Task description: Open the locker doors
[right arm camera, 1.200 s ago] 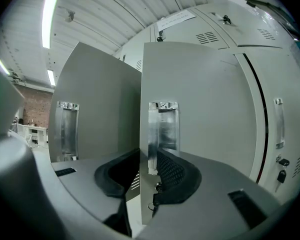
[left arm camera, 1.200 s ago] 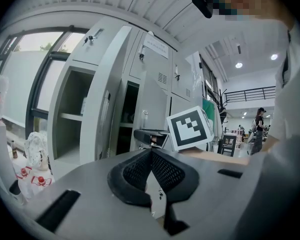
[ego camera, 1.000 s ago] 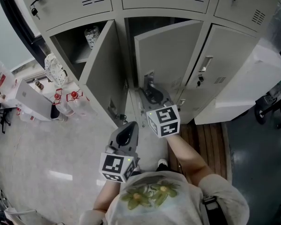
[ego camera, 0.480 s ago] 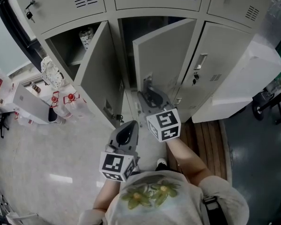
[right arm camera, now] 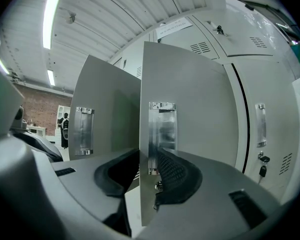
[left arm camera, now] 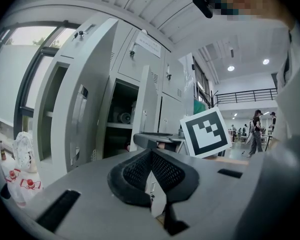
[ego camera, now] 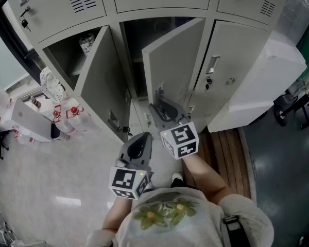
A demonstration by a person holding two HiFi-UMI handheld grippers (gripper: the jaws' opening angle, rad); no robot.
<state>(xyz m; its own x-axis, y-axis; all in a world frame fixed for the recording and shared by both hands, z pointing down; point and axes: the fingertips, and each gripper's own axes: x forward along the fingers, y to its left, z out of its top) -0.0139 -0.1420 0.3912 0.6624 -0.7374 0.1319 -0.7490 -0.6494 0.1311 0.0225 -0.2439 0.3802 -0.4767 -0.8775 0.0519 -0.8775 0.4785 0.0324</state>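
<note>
A bank of grey lockers fills the top of the head view. The left lower door [ego camera: 100, 81] stands wide open. The middle door [ego camera: 175, 60] is partly open, hinged on its right side. My right gripper [ego camera: 162, 111] is shut on that door's free edge, just below its metal handle [right arm camera: 162, 134]. In the right gripper view the door [right arm camera: 190, 99] runs between the jaws of my right gripper [right arm camera: 145, 161], one pad on each face. My left gripper [ego camera: 141, 143] hangs back near my body, shut and holding nothing; its pads meet in the left gripper view [left arm camera: 151, 156].
The right lower door [ego camera: 237, 60] is closed, with a key [ego camera: 208, 81] in its lock. The upper lockers are closed. A white cabinet [ego camera: 262, 91] stands to the right, beside wooden planks [ego camera: 224, 148]. Bags and bottles [ego camera: 62, 115] sit on the floor at left.
The middle door has swung a little further out with my right gripper on its edge. My left gripper has stayed where it was.
</note>
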